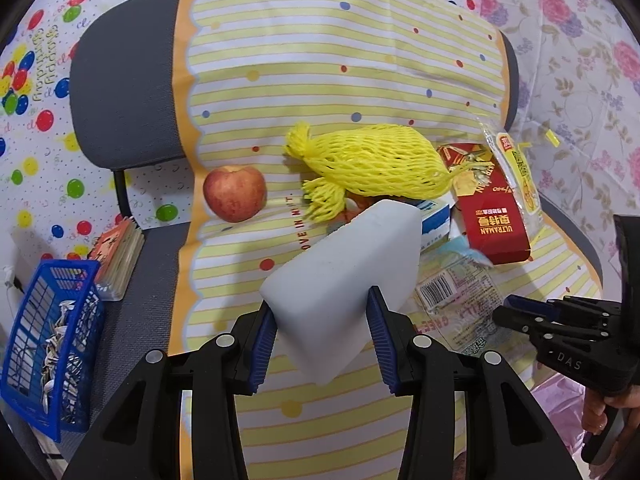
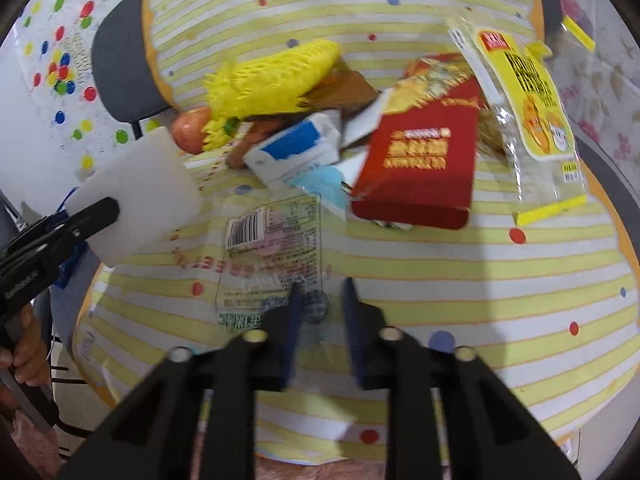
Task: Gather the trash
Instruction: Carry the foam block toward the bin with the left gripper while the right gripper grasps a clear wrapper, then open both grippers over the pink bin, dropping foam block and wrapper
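Note:
My left gripper (image 1: 322, 312) is shut on a white foam block (image 1: 344, 276) and holds it above the striped cloth; the block also shows in the right wrist view (image 2: 136, 196). My right gripper (image 2: 320, 292) is open, its fingers over the near edge of a clear plastic wrapper with a barcode (image 2: 272, 248). The wrapper also shows in the left wrist view (image 1: 460, 300). A trash pile lies beyond: a yellow foam net (image 1: 376, 164), a red Ultraman packet (image 2: 424, 160), a yellow-labelled clear bag (image 2: 524, 112) and a blue and white carton (image 2: 296, 148).
A red apple (image 1: 235, 193) lies on the yellow striped cloth (image 1: 320, 80) left of the pile. A blue basket (image 1: 48, 340) holding scraps stands at the left, with a small book (image 1: 118, 256) behind it. A grey chair back (image 1: 124, 80) rises behind the cloth.

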Tool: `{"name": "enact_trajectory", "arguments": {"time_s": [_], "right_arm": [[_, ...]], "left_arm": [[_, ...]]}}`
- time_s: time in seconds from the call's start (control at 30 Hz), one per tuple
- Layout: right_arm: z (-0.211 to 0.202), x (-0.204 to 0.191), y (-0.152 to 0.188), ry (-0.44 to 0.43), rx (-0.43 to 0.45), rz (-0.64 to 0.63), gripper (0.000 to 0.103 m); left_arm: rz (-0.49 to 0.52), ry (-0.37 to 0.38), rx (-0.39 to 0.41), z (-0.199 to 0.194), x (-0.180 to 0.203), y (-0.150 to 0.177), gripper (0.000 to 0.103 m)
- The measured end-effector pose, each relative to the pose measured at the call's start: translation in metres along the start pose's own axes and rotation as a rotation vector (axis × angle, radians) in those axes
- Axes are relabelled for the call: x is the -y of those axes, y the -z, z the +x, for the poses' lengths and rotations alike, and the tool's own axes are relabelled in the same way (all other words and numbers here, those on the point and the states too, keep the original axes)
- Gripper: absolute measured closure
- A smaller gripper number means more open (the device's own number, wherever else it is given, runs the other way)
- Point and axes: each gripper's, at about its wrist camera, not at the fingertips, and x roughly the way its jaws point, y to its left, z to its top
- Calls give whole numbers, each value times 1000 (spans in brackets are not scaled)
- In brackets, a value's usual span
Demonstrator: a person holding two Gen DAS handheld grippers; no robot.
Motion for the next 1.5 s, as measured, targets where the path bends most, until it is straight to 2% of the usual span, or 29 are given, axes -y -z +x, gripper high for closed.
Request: {"name": "enact_trajectory", "arguments": {"time_s": [0.13, 0.27, 0.43, 0.67, 0.9, 1.17, 1.3, 1.5], "right_arm": [[-33, -2, -6, -7, 94, 17, 95], [-72, -4, -11, 22, 178, 19, 98], [-108, 5, 1, 103, 221, 15, 98], [-156, 35, 48, 255, 285, 78, 98], [-196, 70, 105, 383, 287, 167, 98], [-228, 108, 174, 513, 245, 284, 98], [-235, 124, 203, 540, 228, 339, 98], [-237, 141, 231, 552, 210, 394, 98]], "left_arm": [[-22, -21, 6, -10, -3, -2, 58], [-40, -7, 46, -27, 4, -7, 58], [0, 39, 93, -45, 37, -4, 57], [106, 159, 108, -53, 104, 13, 57], [231, 293, 119, -60, 173, 42, 57], [336, 440, 87, -61, 241, 77, 57], [378, 508, 67, -58, 276, 94, 56], [434, 555, 89, -55, 315, 114, 55]]}}
